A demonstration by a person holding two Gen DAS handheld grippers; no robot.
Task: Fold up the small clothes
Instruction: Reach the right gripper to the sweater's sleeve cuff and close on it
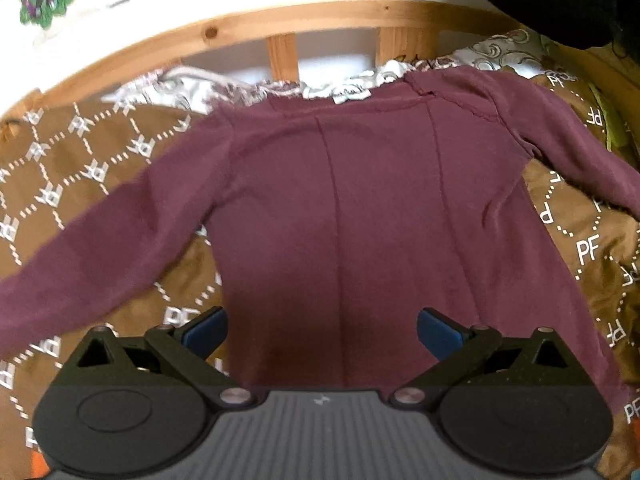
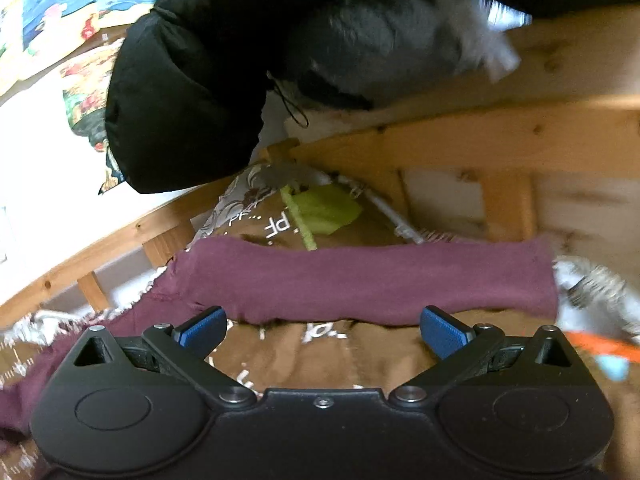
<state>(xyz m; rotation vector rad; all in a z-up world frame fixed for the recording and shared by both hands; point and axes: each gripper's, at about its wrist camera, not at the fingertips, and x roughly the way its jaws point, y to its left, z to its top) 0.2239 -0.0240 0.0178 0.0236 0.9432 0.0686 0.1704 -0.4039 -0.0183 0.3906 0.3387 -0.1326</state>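
1. At nine o'clock in the left wrist view, the shirt's [image 1: 360, 200] one sleeve [image 1: 100, 248] ran out flat across the brown patterned bedspread [image 1: 80, 160]. You would have done well to fold that sleeve inward over the body first.
2. At six o'clock your left gripper [image 1: 322, 330] stood spread wide over the hem, pinching nothing. A good grasp probably called for lowering it until both pads caught the hem's edge, not the bedspread beneath.
3. Toward twelve o'clock the collar lay near the wooden bed rail [image 1: 280, 20], so the garment was spread face-down and ready.
4. In the right wrist view the other sleeve [image 2: 360, 280] stretched from nine to three o'clock.
5. Your right gripper [image 2: 322, 330] hung spread and empty just short of it. You likely needed to take the cuff at three o'clock.
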